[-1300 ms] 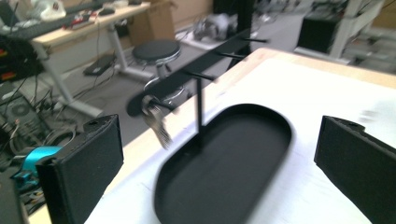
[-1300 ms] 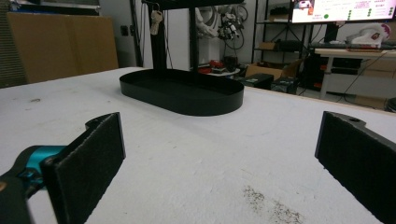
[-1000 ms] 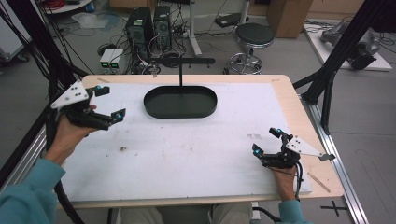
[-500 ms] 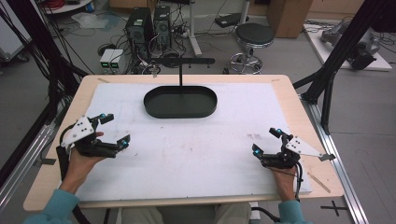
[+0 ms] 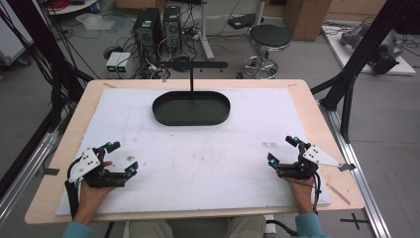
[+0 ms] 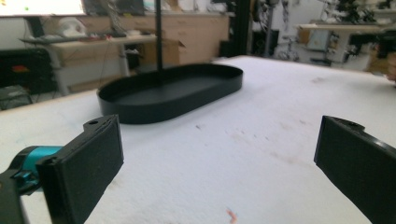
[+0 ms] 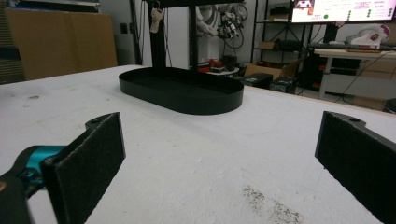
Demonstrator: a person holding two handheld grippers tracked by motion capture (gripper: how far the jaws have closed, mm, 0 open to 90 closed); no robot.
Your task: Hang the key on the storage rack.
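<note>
A black oval tray [image 5: 163, 110] with an upright post and crossbar [image 5: 191, 65] sits at the far middle of the white mat [image 5: 198, 158]. My left gripper [image 5: 123, 157] rests low on the mat at the near left, open, nothing between its jaws. My right gripper [image 5: 282, 149] rests at the near right, open and empty too. In the left gripper view the tray [image 6: 140, 112] lies ahead past the spread jaws of the left gripper [image 6: 219, 163]. The right gripper view shows the tray [image 7: 205, 102] ahead of the right gripper [image 7: 219, 163].
The wooden table edge [image 5: 341, 163] frames the mat. Black frame struts [image 5: 364, 44] stand at the right and left. Beyond the table are a stool [image 5: 270, 37], computer towers [image 5: 156, 25] and cables on the floor. A dark stain [image 7: 266, 200] marks the mat.
My left gripper has moved from the far left of the table toward the near edge and settled low on the mat. The right gripper has stayed put.
</note>
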